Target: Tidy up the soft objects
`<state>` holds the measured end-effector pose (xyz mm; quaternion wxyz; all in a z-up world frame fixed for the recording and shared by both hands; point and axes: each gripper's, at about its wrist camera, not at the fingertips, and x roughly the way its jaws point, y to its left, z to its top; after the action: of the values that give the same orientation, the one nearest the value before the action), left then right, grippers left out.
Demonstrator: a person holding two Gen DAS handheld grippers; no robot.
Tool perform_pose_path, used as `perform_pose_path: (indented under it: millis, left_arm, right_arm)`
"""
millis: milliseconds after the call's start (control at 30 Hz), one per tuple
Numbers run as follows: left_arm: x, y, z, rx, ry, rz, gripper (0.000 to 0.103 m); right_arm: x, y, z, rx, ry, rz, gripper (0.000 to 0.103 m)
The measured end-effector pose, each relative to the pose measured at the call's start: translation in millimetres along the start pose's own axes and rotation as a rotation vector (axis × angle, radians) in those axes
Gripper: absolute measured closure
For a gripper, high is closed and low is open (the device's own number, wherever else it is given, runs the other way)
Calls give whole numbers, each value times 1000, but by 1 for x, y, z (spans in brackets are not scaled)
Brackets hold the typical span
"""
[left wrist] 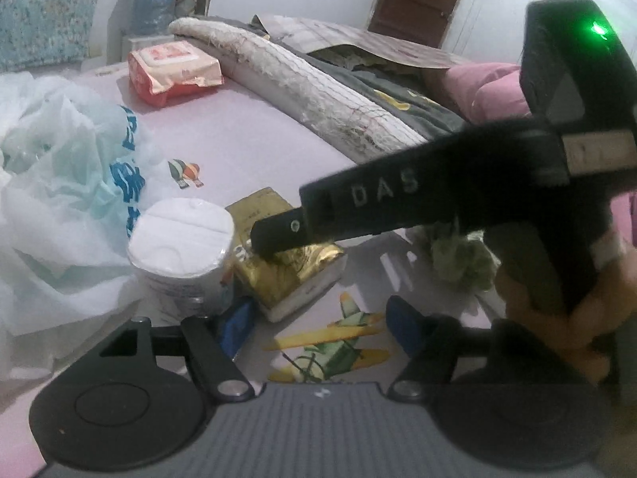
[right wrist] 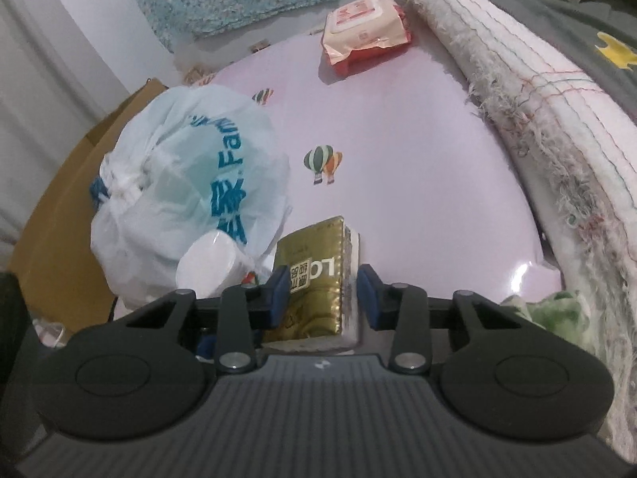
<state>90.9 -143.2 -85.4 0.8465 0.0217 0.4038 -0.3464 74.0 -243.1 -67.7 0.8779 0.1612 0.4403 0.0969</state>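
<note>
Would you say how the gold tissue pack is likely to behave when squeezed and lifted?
The gold tissue pack probably squashes: its wrapper already looks crinkled. The glossy film may be slippery against the pads. It looks light, a soft block of white tissue, so it should lift easily.

Both tongs (left wrist: 318, 320) (right wrist: 323, 296) tilted down, parted

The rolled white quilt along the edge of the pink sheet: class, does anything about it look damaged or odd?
Yes. The rolled white quilt is frayed: loose threads and torn fluff hang along the edge that faces the pink sheet, and coloured stitching shows across its worn surface. In the left wrist view the same roll looks grubby and ragged.
</note>
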Motion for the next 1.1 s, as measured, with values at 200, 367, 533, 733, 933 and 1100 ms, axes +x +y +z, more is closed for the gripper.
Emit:
perform_pose_path:
  millis: [200, 367, 533, 733, 933, 1100]
  left_arm:
    - [-8, 0, -4, -6, 37, -48, 30]
    - [-19, 0, -11, -24, 103, -86, 29]
    - [-36, 2, -24, -30, 157, -100, 26]
    - [-62, 10, -46, -40, 174, -89, 26]
    - [-78, 20, -53, -69, 134, -28, 26]
    - [-80, 23, -52, -104, 115, -9, 26]
  right_arm:
    - [-11, 4, -9, 8, 39, -1, 67]
    - [-24, 9, -24, 28, 85, 25, 67]
    - [-30, 19, -46, 61, 123, 74, 66]
    - [-24, 35, -66, 103, 148, 145, 64]
    - [-15, 47, -72, 111, 105, 227, 60]
    - [-19, 41, -72, 149, 48, 272, 56]
